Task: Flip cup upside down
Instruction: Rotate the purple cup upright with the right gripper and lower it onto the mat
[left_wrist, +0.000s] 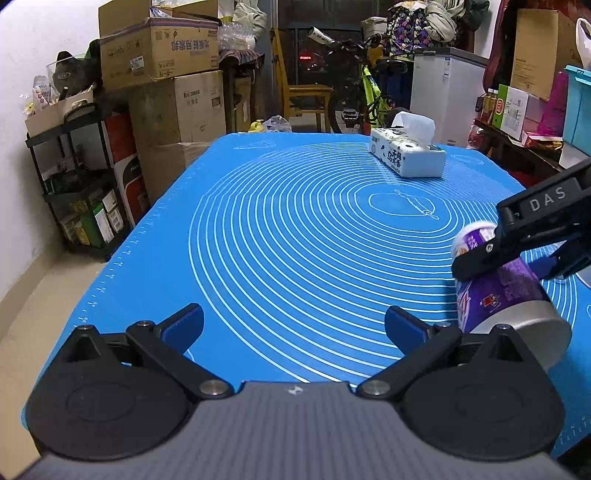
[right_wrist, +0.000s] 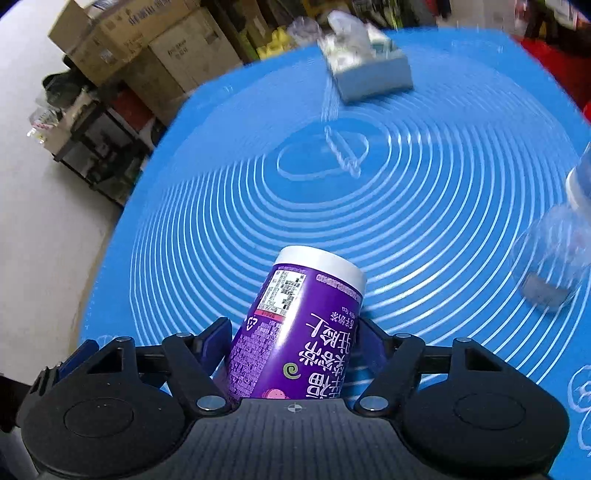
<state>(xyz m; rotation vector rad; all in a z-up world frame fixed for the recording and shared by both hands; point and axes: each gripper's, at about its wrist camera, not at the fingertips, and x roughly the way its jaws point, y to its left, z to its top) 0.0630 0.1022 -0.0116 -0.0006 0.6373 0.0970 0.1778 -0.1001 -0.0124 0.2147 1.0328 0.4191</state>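
The cup (right_wrist: 295, 332) is purple with printed text and a white band at one end. My right gripper (right_wrist: 291, 343) is shut on it across its body and holds it tilted over the blue mat (right_wrist: 406, 206), white end pointing away. In the left wrist view the cup (left_wrist: 498, 291) hangs at the right, white end up-left, grey end toward me, with the right gripper (left_wrist: 491, 258) clamped around it. My left gripper (left_wrist: 293, 325) is open and empty, low over the near part of the mat (left_wrist: 295, 229).
A tissue box (left_wrist: 406, 155) lies at the far side of the mat, also in the right wrist view (right_wrist: 369, 70). A clear glass jar (right_wrist: 554, 258) lies at the right. Cardboard boxes (left_wrist: 162, 48), shelves and a bicycle stand beyond the table.
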